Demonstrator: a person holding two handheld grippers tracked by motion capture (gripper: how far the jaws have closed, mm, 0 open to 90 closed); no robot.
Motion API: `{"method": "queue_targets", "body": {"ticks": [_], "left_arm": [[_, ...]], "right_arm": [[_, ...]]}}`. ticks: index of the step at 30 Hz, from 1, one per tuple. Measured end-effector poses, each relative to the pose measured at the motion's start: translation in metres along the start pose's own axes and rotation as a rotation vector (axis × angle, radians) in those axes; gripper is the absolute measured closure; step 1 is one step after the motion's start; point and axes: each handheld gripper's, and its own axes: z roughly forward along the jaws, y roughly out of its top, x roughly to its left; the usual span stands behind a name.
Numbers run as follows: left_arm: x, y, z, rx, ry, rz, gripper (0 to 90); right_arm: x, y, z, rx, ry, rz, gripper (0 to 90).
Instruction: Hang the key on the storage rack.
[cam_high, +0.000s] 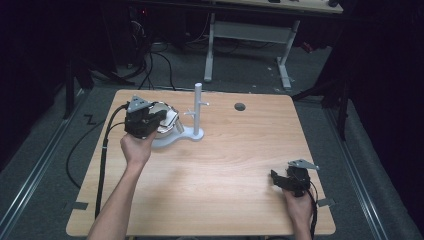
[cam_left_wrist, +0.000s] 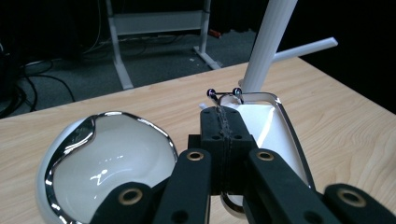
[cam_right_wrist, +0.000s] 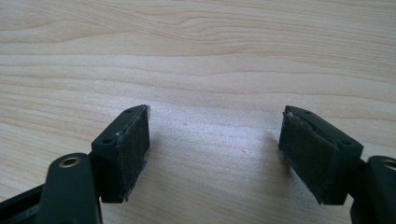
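A: Status on the left gripper (cam_left_wrist: 224, 100)?

B: Jaws clamped tight on a thin wire piece with two small dark balls at its ends (cam_left_wrist: 224, 93), maybe eyeglasses; hard to tell. It's held over a white dish with a chrome rim (cam_left_wrist: 275, 126), near the table's (cam_high: 225, 165) far-left corner.

A: What's around it?

B: A second white dish (cam_left_wrist: 107, 163) sits just beside the first, nearer the left edge. A white stand (cam_high: 198, 110) rises right behind them, with side pegs (cam_left_wrist: 303, 48).

A: Key relation for the next move?

B: The post stands just beyond the jaw tips, and one peg points out to its right. The left hand (cam_high: 136, 150) is far nearer.

A: Right gripper (cam_right_wrist: 215, 135)?

B: Spread wide, nothing in it, low over bare wood near the near-right corner.
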Motion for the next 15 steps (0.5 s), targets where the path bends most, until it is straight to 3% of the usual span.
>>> {"method": "queue_targets", "body": {"ticks": [15], "left_arm": [[-0.0021,0.0093,0.0092,0.003,-0.018,0.001,89.6]], "right_arm": [[-0.0001,-0.0001,0.0000,0.000,0.000,-0.001,24.7]]}}
